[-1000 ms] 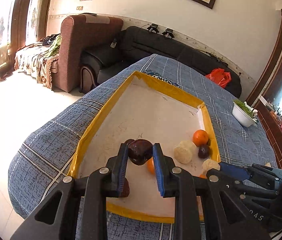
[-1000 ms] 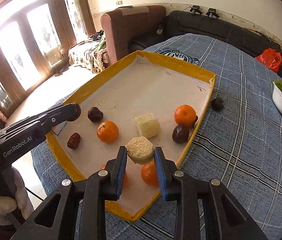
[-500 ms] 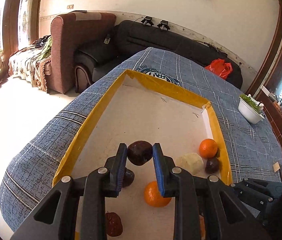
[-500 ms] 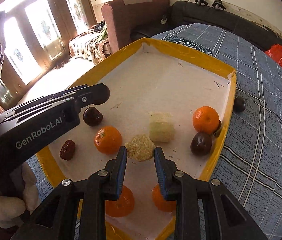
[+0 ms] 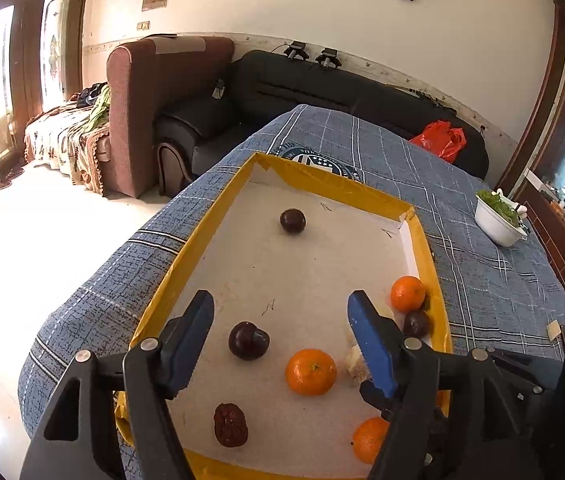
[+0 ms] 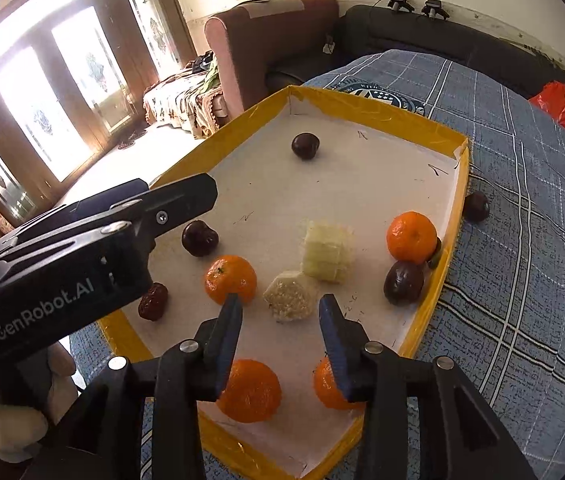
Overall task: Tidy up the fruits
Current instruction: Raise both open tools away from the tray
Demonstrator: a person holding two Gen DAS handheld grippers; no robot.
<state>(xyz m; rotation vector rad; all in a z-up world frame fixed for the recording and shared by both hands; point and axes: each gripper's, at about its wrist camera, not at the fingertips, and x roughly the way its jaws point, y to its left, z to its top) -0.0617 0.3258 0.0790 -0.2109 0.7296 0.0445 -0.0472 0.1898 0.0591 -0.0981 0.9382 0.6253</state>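
Our left gripper [image 5: 280,334] has just been opening and now stands spread with nothing between its jaws; the dark plum [image 5: 293,221] lies well ahead of it, alone toward the far end of the yellow-rimmed tray [image 5: 218,216], which we take as the start of a plum group. Our right gripper [image 6: 280,320] has just been opening too, its jaws parted and clear of the pale hexagonal piece [image 6: 291,295], which rests on the tray floor just ahead of the tips, beside the other pale block [image 6: 328,251], probably so that like sits with like. Just left of the right tips lies a tangerine [image 6: 229,279]. Another plum [image 6: 199,238] sits beyond that, under the left gripper. Beyond the tray's right rim one dark fruit [image 6: 476,206] lies on the blue checked cloth [image 6: 522,280].
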